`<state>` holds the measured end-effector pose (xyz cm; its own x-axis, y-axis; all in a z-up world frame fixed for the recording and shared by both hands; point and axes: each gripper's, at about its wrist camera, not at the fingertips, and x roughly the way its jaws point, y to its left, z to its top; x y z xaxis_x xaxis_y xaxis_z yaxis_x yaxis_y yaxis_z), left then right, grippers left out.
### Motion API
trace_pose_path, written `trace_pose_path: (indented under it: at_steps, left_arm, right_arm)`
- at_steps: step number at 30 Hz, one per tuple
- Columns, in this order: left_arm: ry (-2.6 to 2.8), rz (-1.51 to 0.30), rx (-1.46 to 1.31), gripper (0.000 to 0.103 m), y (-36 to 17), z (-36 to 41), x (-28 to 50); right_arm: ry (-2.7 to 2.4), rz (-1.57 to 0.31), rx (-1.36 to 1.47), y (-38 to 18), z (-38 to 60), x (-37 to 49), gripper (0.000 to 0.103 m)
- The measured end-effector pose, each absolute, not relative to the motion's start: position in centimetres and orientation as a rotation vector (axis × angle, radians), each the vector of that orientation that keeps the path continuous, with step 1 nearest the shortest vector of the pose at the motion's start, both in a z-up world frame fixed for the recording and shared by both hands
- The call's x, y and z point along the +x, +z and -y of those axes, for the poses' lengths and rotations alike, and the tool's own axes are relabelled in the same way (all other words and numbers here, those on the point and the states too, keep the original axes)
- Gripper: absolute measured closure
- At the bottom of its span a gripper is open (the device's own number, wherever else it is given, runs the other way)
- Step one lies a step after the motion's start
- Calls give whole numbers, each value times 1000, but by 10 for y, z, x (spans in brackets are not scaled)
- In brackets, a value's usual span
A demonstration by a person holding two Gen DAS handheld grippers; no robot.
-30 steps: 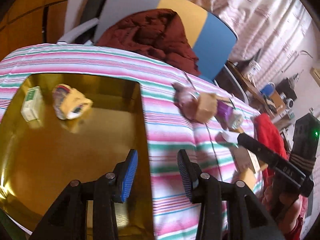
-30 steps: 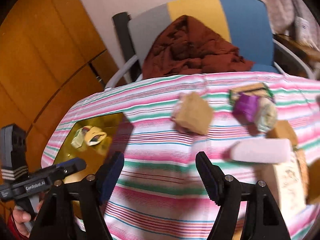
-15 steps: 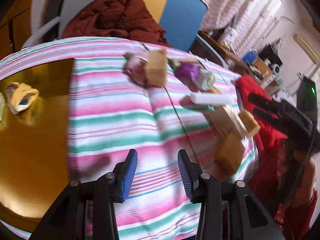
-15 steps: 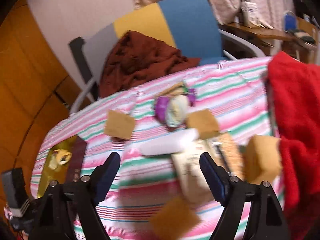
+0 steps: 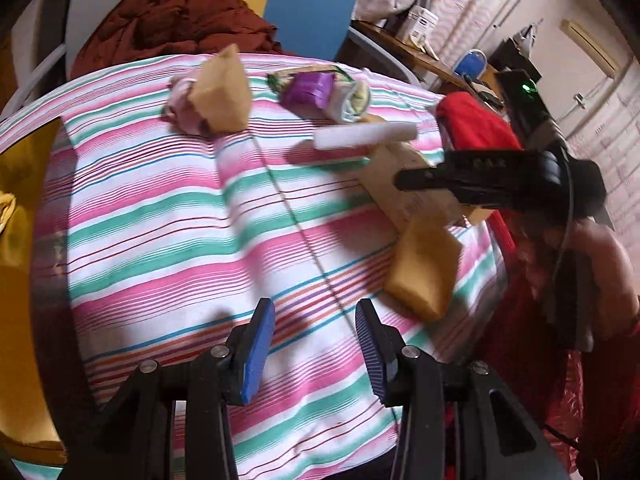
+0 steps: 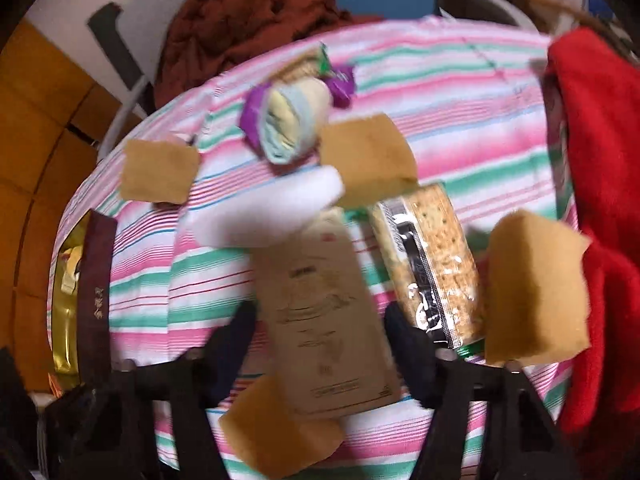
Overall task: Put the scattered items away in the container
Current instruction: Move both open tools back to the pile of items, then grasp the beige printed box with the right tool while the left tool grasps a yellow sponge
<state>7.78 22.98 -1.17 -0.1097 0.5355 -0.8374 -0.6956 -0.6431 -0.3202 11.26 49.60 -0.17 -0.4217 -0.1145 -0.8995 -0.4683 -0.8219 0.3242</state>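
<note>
Scattered items lie on a striped tablecloth: several yellow sponges, a white bar, a rolled cloth in a purple wrapper, a cracker packet and a beige box. My right gripper is blurred and points down over the beige box. Its jaws are closing with the box between them, and I see no firm press. My left gripper hangs open and holds nothing, above bare cloth left of a yellow sponge. The gold container is at the far left.
A red cloth drapes the table's right edge. Behind the table stands a chair with a dark red jacket on it. A dark maroon panel stands beside the container. Shelves with clutter are at the back right.
Both grippers swung right, away from the gold container and toward the scattered items. The right one dropped over the beige box and its jaws narrowed. The left jaws kept their gap.
</note>
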Motion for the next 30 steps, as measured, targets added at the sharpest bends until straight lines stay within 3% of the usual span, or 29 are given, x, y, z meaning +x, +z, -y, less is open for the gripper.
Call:
trace_pose_path:
  at_steps: [5, 11, 19, 25, 28, 30]
  left_arm:
    - [1824, -296, -1273, 57, -15, -252, 88]
    - [1748, -292, -1292, 56, -22, -278, 91]
    - [1663, -389, -1250, 56, -17, -318, 104]
    - [1648, -297, -1265, 49, -12, -318, 95]
    - [1625, -354, -1238, 48, -11, -333, 103]
    - [1621, -382, -1227, 42, -17, -340, 105]
  right_arm:
    - [2405, -929, -1360, 4, -508, 123, 49]
    - [2438, -1174, -1149, 7, -529, 150, 49]
    - [2455, -984, -1178, 36, -522, 156, 49]
    - [2442, -1167, -1109, 26, -541, 169, 49]
    - [2472, -1172, -1101, 27, -537, 166, 49]
    - [2467, -1177, -1094, 26, -537, 165, 49]
